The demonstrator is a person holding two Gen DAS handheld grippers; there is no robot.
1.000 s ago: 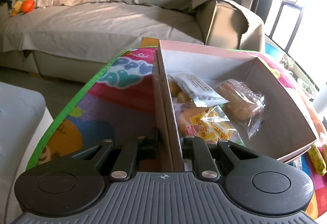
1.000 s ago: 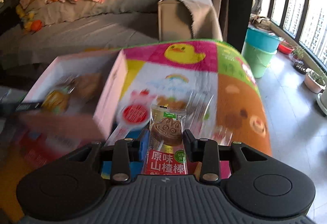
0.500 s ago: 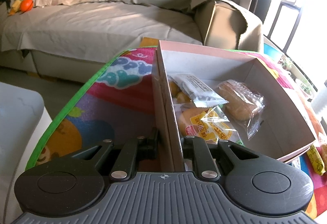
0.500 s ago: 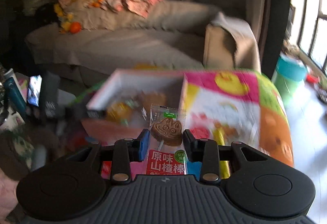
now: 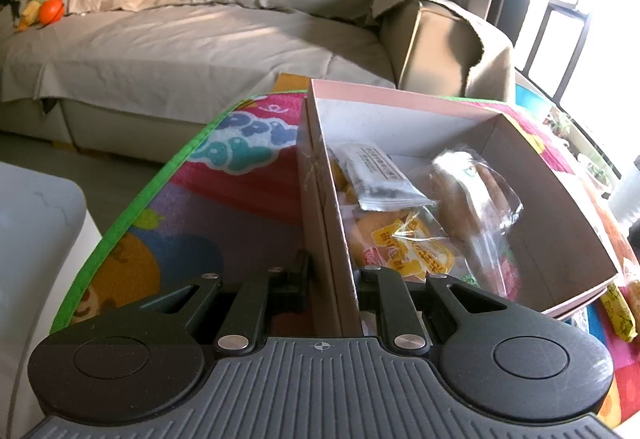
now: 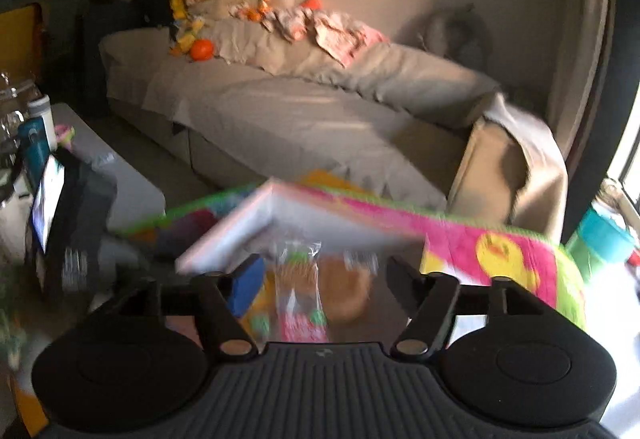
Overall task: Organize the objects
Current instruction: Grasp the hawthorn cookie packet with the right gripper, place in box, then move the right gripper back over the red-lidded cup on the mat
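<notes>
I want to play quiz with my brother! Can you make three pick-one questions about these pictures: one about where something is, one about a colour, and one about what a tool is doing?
1. Where are the wrapped snacks?
A. on the sofa
B. in the box
C. on the floor

2. What colour is the mat's edge?
A. green
B. black
C. white

3. What is the left tool doing?
A. hanging open
B. holding a snack
C. clamped on the box wall

Answers:
1 B, the packets lie inside the box.
2 A, a green strip borders the mat.
3 C, its fingers pinch the cardboard wall.
</notes>
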